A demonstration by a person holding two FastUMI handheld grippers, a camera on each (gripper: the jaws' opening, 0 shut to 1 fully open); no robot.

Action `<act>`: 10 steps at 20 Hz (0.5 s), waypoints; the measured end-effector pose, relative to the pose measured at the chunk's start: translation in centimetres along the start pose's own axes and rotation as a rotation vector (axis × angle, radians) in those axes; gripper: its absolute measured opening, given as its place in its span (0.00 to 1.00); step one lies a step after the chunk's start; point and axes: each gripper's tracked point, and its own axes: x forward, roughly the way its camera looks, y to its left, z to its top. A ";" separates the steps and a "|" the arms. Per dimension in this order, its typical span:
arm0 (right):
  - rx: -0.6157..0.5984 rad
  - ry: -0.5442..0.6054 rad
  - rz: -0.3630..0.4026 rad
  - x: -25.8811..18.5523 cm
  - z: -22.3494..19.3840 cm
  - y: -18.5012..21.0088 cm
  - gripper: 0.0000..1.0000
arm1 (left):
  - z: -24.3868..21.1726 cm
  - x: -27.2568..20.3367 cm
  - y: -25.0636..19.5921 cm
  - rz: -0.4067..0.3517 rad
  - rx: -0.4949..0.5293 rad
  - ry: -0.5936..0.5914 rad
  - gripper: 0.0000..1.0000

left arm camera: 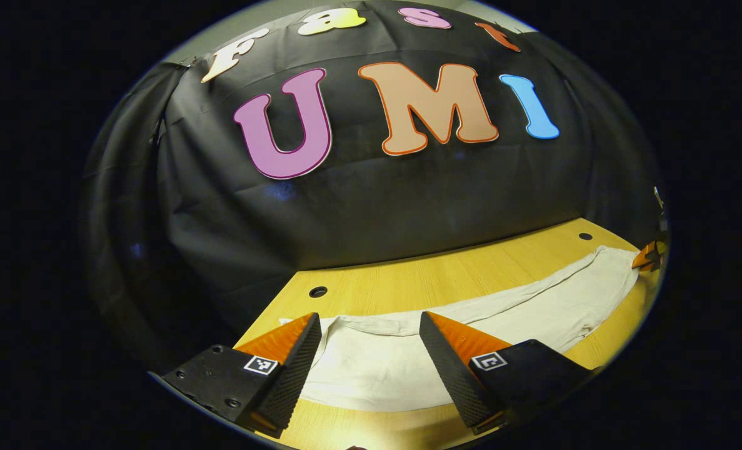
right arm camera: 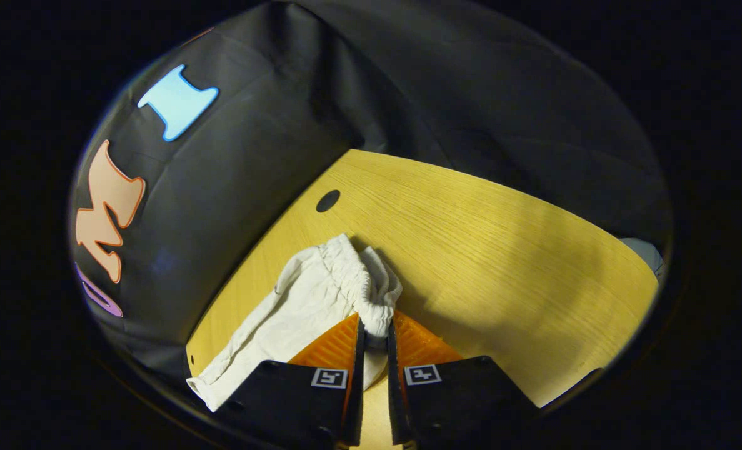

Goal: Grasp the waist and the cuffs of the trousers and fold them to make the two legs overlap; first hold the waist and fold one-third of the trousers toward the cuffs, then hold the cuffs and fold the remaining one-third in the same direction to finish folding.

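Observation:
White trousers (left arm camera: 471, 319) lie stretched across the wooden table (left arm camera: 408, 281). In the left gripper view their near end, which looks like the cuffs, lies between and below the fingers of my left gripper (left arm camera: 371, 350), which stands open above the cloth. At the far right of that view, the other gripper (left arm camera: 649, 256) sits at the trousers' far end. In the right gripper view my right gripper (right arm camera: 374, 334) is shut on the gathered elastic waist (right arm camera: 371, 294), lifted a little off the table (right arm camera: 483, 250), with the trousers (right arm camera: 283, 325) trailing away to the lower left.
Round holes mark the tabletop near the black cloth wall (left arm camera: 317, 292) (left arm camera: 585, 236) (right arm camera: 327, 200). The wall (left arm camera: 377, 212) runs close behind the trousers. Bare wood (right arm camera: 533, 269) spreads to the right of the waist. Something grey (right arm camera: 644, 251) shows at the table's far right edge.

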 end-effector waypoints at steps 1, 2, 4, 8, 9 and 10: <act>-0.001 -0.006 0.012 -0.7 0.5 0.7 0.19 | 0.1 0.0 0.3 -0.001 -0.001 -0.003 0.96; 0.001 -0.016 0.027 -1.7 1.2 1.2 0.19 | 0.3 0.1 0.5 -0.004 -0.003 -0.008 0.96; -0.004 -0.038 0.061 -3.1 2.0 2.5 0.19 | 0.7 0.3 1.0 -0.014 -0.010 -0.018 0.96; -0.037 -0.077 0.131 -5.9 2.8 5.5 0.19 | 1.2 0.2 2.6 -0.028 -0.016 -0.045 0.96; -0.042 -0.079 0.145 -6.4 2.8 6.4 0.19 | 1.2 0.1 3.2 -0.027 -0.014 -0.044 0.96; -0.050 -0.085 0.152 -6.6 2.6 7.1 0.19 | 0.9 0.2 3.8 -0.022 -0.014 -0.043 0.96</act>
